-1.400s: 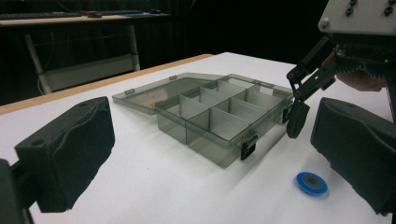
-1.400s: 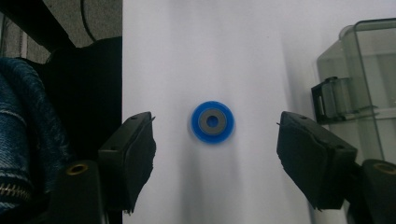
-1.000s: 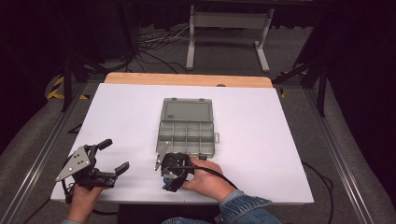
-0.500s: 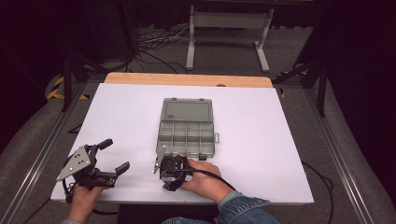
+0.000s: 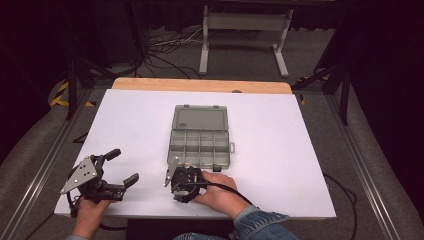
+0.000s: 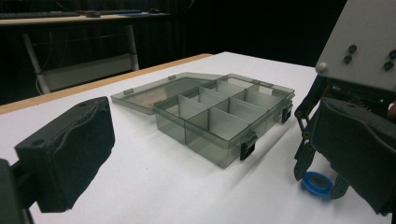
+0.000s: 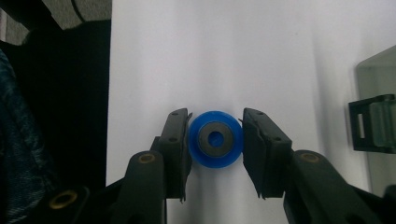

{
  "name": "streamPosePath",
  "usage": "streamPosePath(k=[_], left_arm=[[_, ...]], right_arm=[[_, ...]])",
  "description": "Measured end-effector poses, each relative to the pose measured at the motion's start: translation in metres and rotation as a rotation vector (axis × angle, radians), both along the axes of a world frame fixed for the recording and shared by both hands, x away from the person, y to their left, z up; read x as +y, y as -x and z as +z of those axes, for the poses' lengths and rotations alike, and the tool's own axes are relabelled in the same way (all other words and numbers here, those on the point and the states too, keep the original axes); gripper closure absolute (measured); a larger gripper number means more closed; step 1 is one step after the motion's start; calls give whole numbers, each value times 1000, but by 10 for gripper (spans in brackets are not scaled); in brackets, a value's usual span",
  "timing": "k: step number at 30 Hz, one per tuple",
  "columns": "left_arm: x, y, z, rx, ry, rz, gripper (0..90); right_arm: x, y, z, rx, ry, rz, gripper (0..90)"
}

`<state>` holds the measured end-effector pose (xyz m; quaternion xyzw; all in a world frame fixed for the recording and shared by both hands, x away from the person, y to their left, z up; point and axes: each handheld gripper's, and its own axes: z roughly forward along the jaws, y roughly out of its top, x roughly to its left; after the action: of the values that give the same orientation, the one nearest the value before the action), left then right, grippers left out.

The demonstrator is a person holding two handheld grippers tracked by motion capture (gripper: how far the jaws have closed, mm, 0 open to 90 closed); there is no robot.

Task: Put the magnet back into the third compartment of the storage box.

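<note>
- The compartment box (image 5: 200, 145) lies open mid-table (image 5: 300, 165), its lid (image 5: 201, 119) flat on the far side.
- The right gripper (image 5: 176, 179) sits just near of the box's near left corner, closed on a small ring (image 7: 215, 138) that seems to rest on the table.
- The left gripper (image 5: 120, 167) is well apart, at the near left corner.

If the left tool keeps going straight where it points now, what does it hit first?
Likely the open compartment box, near its front corner; the left tool aims at it over bare table. The right tool sits off to the side.

right gripper (image 7: 215, 140) closed, onto blue wheel (image 7: 215, 139)
</note>
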<state>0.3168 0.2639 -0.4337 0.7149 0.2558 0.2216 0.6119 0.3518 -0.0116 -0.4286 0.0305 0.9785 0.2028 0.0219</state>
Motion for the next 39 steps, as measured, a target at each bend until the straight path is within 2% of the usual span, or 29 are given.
streamPosePath(k=[7,13,27,39], left_arm=[[0,0,0,2,-1,-2,3],[0,0,0,2,-1,-2,3],[0,0,0,3,0,-3,3],[-1,0,0,1,2,0,3]], right_arm=[[-8,-2,16,7,-47,-16,625],[-13,-3,26,4,-64,-16,625],[-27,-9,51,-21,-132,-39,625],[-38,-19,69,-42,-166,-68,625]])
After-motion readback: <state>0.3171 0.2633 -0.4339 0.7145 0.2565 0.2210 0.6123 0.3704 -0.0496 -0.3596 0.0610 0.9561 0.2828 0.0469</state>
